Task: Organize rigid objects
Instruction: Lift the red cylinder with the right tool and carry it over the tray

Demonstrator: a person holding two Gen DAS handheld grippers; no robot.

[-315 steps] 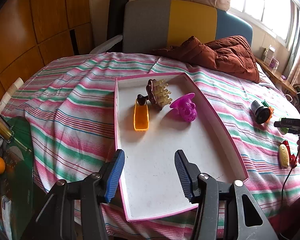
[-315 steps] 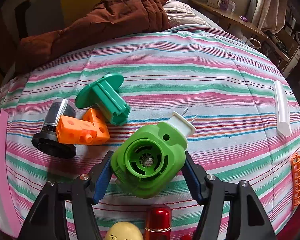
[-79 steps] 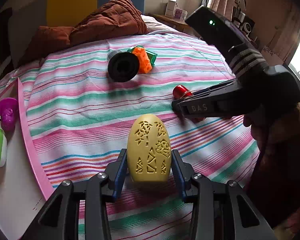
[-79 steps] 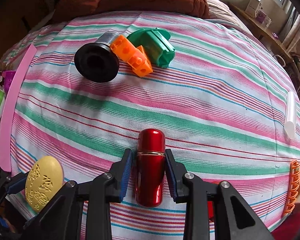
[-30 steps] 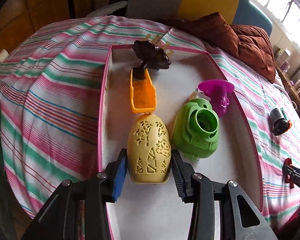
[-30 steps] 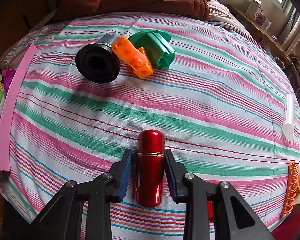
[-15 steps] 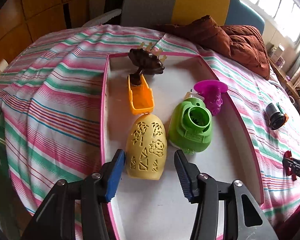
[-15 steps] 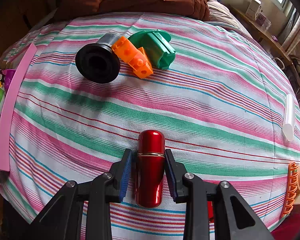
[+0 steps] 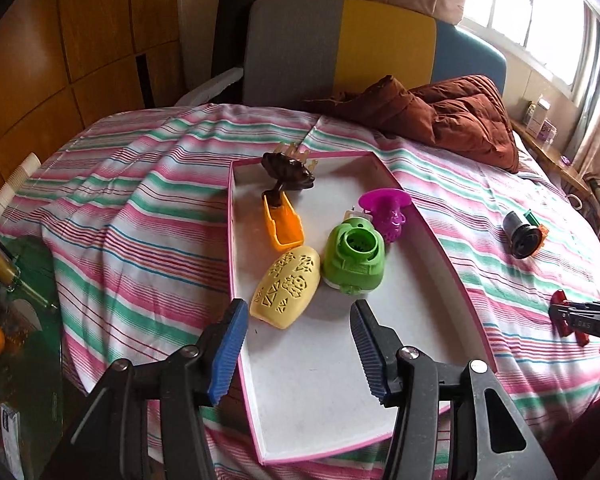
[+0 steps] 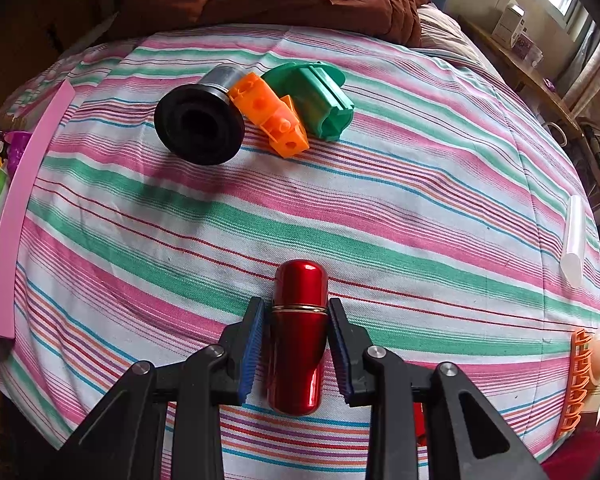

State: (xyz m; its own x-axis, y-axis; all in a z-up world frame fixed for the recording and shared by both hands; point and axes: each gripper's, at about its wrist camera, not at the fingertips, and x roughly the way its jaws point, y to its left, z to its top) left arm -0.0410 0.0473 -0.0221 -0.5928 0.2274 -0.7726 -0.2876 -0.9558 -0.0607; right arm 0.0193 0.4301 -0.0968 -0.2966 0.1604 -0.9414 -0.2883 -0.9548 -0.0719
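Step in hand: transfer of loose items into the pink-rimmed tray point(image 9: 432, 236). At lower centre of the right wrist view, the right claw point(image 10: 296, 336) is closed on the red capsule point(image 10: 299, 332), a glossy metallic cylinder with a thin gold band, lying on the striped bedspread point(image 10: 380, 200). Judged next move: lift it and carry it toward the tray at frame left. In the left wrist view, the left claw point(image 9: 298, 344) stands wide and empty over the tray's near end. Just beyond lies the yellow egg-shaped shell point(image 9: 287, 289), touching the green housing point(image 9: 355, 260).
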